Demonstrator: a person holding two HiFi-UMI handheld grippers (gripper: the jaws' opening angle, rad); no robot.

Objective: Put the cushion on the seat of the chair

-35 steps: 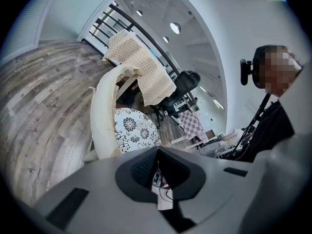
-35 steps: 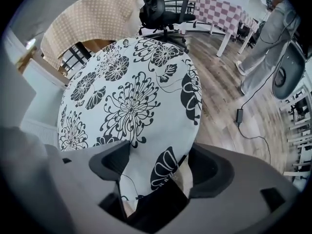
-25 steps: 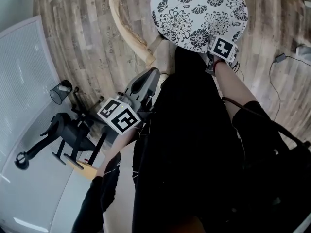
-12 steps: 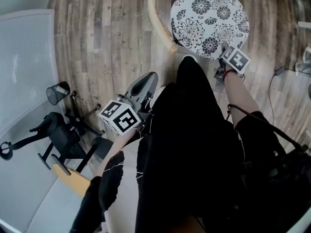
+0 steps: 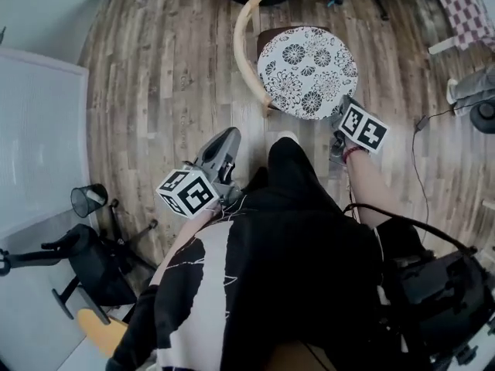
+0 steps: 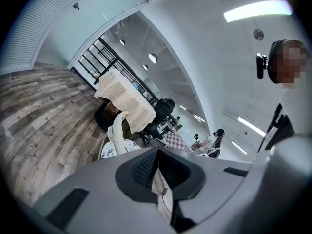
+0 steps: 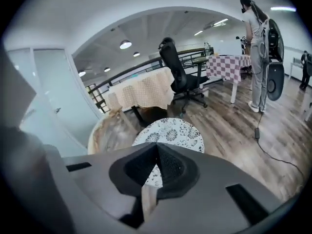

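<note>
Pulled back from the chair [image 5: 244,45], left gripper [image 6: 157,149] and right gripper [image 7: 157,144] are clenched, empty — cushion [image 5: 308,72] sits on it. Placement looks done; next, check it lies centred.

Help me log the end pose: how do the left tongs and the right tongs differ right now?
Place: the right tongs sit just beside the floral cushion on the chair. The left tongs hang over the wooden floor, farther from the chair.
Aim: the right tongs look down onto the cushion, while the left tongs point nearly level across the room.
Shared: both are shut and hold nothing.
</note>
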